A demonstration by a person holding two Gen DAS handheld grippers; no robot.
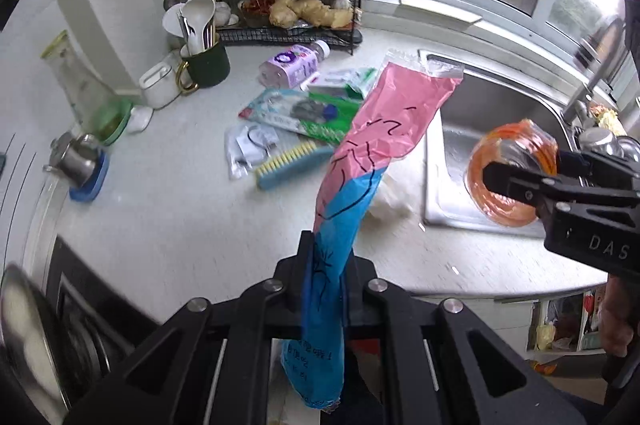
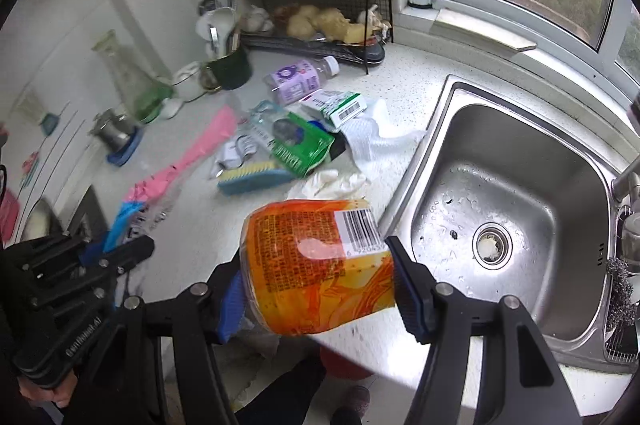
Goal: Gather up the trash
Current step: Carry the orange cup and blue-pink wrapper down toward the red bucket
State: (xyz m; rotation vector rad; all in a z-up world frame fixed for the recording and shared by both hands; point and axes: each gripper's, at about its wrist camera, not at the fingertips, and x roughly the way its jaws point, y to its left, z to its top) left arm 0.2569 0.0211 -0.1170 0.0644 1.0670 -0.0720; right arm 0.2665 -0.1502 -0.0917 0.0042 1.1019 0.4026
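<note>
My left gripper (image 1: pixel 326 265) is shut on a long pink and blue plastic wrapper (image 1: pixel 384 121), held above the counter; the wrapper also shows in the right wrist view (image 2: pixel 188 161). My right gripper (image 2: pixel 320 273) is shut on an orange-labelled plastic bottle (image 2: pixel 316 265) above the counter edge beside the sink; the bottle also shows in the left wrist view (image 1: pixel 512 173). More trash lies on the counter: a purple bottle (image 2: pixel 300 79), a green packet (image 2: pixel 296 141), a white and green box (image 2: pixel 336 105), a clear small bag (image 1: pixel 248 145) and crumpled white tissue (image 2: pixel 332 183).
A blue scrub brush (image 2: pixel 256 177) lies among the trash. A steel sink (image 2: pixel 516 209) is at the right. A black wire rack (image 1: pixel 288 5) with ginger and bottles stands at the back, a dark mug of utensils (image 1: pixel 204 61) and a glass jug (image 1: pixel 80 85) at the left.
</note>
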